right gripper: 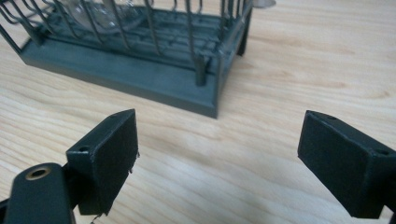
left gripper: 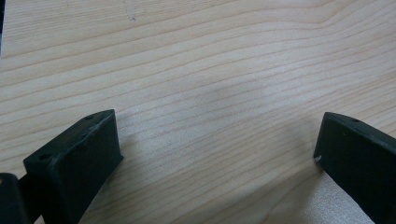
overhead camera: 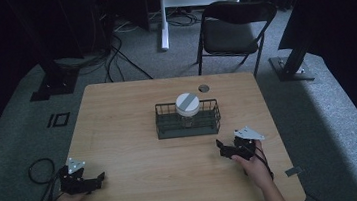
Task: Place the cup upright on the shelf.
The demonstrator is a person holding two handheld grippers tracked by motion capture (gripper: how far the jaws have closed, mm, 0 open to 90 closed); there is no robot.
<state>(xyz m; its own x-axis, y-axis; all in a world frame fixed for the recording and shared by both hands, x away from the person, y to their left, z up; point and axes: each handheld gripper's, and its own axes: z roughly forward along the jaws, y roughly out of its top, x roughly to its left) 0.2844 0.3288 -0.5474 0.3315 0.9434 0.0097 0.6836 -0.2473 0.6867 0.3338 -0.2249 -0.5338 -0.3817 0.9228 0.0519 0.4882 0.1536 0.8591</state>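
Both grippers rested low on the desk, left gripper and right gripper gaping, holding nothing. Beyond, the jar stood inside the wire basket, seemingly untouched, so any handling apparently remained.

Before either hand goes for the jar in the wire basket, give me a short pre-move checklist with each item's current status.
1. Right tool open, holding nothing: ok.
2. Left tool open, holding nothing: ok.
3. Jar standing upright inside the wire basket: ok.
4. Table bare between right tool and basket: ok.
5. Jar lid seated tight: cannot tell.
6. Basket flat on the table: ok.
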